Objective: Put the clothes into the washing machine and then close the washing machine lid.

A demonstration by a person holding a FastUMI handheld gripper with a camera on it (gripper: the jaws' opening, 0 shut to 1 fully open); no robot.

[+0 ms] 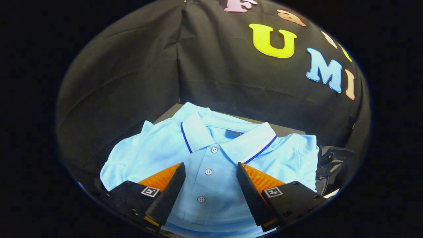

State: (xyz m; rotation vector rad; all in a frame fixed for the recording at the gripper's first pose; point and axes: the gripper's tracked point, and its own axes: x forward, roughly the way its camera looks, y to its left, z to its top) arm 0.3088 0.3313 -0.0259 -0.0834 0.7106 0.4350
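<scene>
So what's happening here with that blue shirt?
A person is holding a hand-held gripper over a folded light-blue polo shirt with a white, blue-striped collar. The shirt lies on a dark surface in front of the black cloth wall. The fingers are spread open on either side of the button placket, not yet pinching the fabric. A dark object sits beside the shirt; I cannot tell what it is.

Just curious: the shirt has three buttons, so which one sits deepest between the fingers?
The lowest button on the light blue polo shirt. It lies between the open fingers; the top one sits beyond their tips, by the collar.
</scene>
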